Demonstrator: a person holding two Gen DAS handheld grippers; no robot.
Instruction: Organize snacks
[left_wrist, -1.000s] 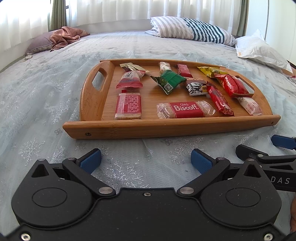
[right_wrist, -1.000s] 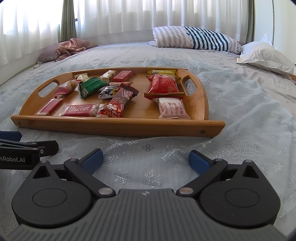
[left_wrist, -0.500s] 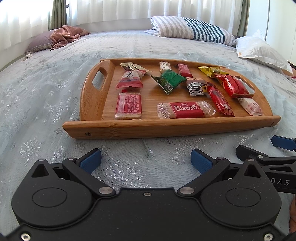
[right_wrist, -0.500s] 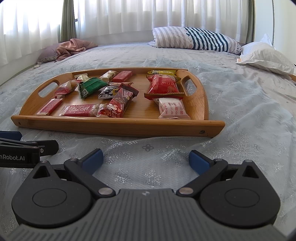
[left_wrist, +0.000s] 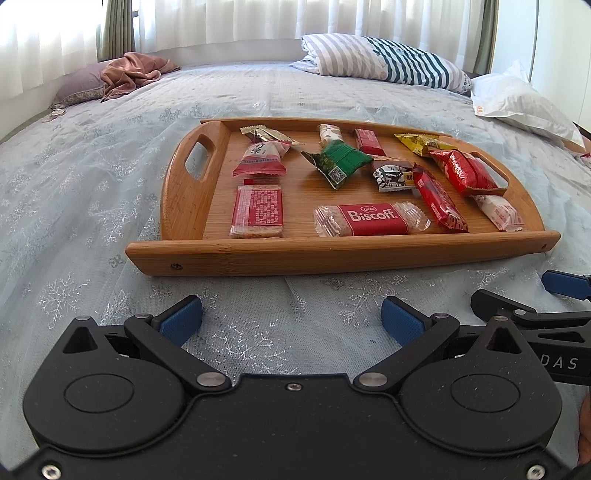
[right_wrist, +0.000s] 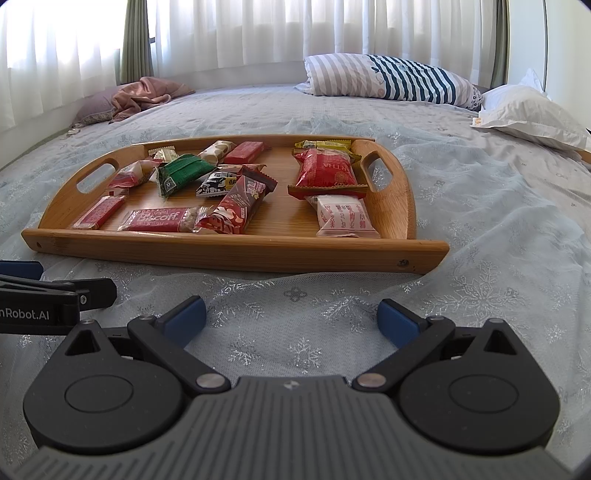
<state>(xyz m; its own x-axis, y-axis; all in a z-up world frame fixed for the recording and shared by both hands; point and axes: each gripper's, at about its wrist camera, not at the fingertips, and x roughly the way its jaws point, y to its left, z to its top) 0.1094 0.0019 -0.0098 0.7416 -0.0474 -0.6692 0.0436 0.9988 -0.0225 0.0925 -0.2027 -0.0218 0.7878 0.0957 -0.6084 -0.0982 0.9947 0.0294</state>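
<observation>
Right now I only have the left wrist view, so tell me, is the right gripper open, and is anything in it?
Observer: The right gripper is open, with only bedspread between its fingers.
Operator: Is the tray's right handle hole blocked?
Observer: No. In the right wrist view the hole in the tray is clear; the red bag lies beside it.
Operator: What's under that bag's far end?
Observer: A yellow packet, partly covered by it.
</observation>
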